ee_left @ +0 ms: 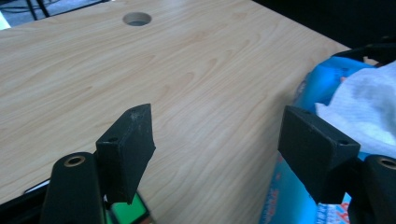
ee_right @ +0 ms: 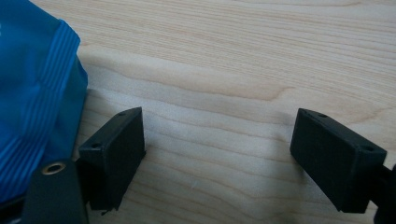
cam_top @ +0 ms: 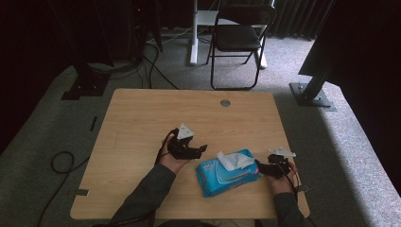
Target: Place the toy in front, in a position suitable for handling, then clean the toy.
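Note:
A blue pack of wet wipes lies on the wooden table near its front edge, with a white wipe sticking up from its top. My left gripper hovers just left of the pack, jaws wide apart with nothing between them. In the left gripper view the gripper frames bare wood, with the pack and the white wipe at the right. My right gripper sits at the pack's right end, open. Its own view shows the gripper over bare wood, beside the blue pack at the left.
A round cable hole lies at the table's far edge, seen too as the hole in the left gripper view. A black folding chair stands beyond the table. Cables trail on the grey carpet at the left.

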